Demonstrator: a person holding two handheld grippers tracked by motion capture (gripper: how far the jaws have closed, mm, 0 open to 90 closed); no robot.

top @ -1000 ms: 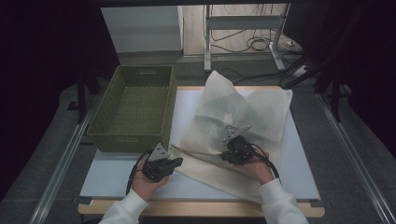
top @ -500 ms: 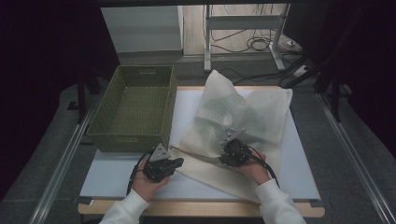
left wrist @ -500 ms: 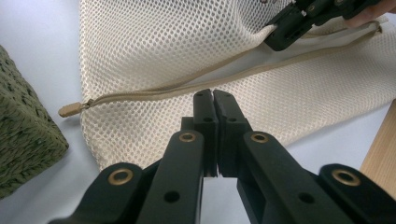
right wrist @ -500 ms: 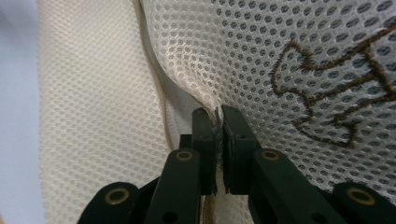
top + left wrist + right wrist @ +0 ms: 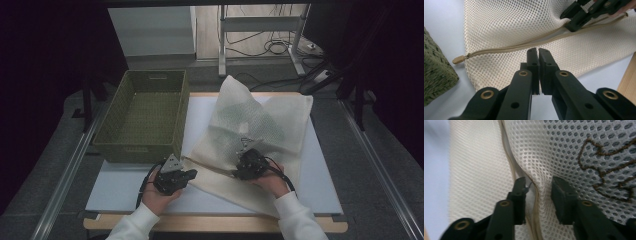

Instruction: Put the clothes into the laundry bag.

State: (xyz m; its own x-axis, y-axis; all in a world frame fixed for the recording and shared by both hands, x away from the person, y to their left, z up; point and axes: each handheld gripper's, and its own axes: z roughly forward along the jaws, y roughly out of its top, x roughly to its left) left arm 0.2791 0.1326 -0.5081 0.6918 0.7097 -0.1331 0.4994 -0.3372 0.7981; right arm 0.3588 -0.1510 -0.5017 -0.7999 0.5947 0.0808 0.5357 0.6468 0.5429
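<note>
The cream mesh laundry bag (image 5: 260,130) is lying across the centre and right of the high view, on the white table top (image 5: 120,185), with one corner standing up toward the upper middle of the frame. Its tan zipper (image 5: 524,46) is running across the middle of the left gripper view, and the zipper pull (image 5: 459,59) is resting at the left of that view, just beside the basket. Brown embroidery (image 5: 609,162) is showing on the mesh at the upper right of the right gripper view.

The right gripper (image 5: 245,162) is sitting on the bag at lower centre-right of the high view; its jaws have just been opening, and they are now standing apart with a raised fold of mesh along the zipper edge between them, the pads (image 5: 520,186) not pressing on it. The left gripper (image 5: 181,176) is resting at lower centre-left of the high view, at the bag's near corner, with its jaws closed together on nothing, their tips over the mesh just below the zipper.

The green woven basket (image 5: 145,112) is standing at upper left of the high view, touching the bag's left edge.
</note>
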